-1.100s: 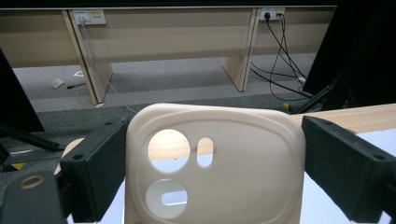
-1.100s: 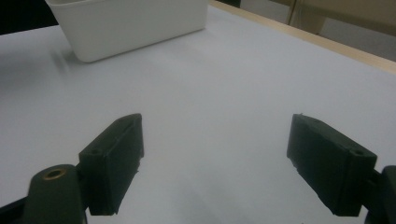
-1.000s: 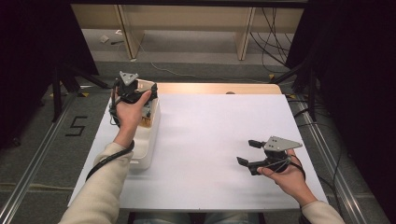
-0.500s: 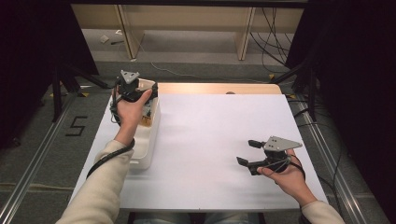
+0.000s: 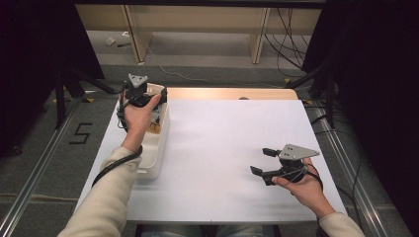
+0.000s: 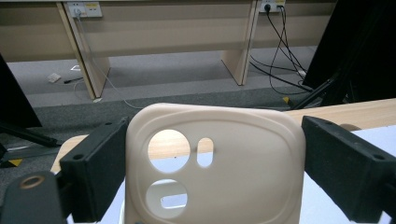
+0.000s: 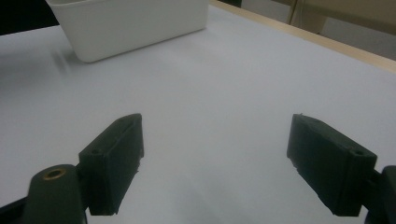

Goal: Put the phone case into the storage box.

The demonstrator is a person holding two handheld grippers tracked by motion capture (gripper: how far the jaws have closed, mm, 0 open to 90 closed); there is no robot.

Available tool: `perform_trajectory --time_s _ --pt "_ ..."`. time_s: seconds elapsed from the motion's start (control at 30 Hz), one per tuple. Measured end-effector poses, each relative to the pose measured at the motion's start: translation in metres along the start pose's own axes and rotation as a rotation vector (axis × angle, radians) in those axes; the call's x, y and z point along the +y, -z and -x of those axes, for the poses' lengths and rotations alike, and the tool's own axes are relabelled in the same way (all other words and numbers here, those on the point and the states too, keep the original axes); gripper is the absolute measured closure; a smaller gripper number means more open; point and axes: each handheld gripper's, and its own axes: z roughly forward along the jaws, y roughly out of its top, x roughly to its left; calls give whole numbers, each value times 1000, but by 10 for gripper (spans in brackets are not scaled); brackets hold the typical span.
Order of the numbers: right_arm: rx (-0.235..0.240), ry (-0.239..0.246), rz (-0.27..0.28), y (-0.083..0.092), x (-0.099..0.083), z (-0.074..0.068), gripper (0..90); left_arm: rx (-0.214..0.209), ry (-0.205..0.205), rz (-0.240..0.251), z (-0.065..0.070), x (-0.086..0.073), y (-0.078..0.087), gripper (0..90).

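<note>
From the high view, the left forearm, in a cream sleeve, reaches from 7 o'clock toward 11 o'clock, the left hand (image 5: 136, 114) wrapped around the left gripper (image 5: 140, 94), whose jaws are closed onto something held between them. The right hand (image 5: 300, 185) sits at 4 o'clock, holding the right gripper (image 5: 263, 161) pointed toward 9 o'clock, jaws spread wide with nothing between them.

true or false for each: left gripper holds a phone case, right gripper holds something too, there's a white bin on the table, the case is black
1. The left gripper holds a phone case. True.
2. The right gripper holds something too. False: its jaws stand open with nothing between them.
3. A white bin stands on the table. True.
4. The case is black. False: it is cream-coloured.
</note>
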Motion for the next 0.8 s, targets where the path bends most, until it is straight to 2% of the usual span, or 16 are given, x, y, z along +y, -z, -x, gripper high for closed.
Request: perform_trajectory --time_s 0.8 --pt "2 3 -2 0 0 0 197 -1 -2 -22 -1 1 -7 109"
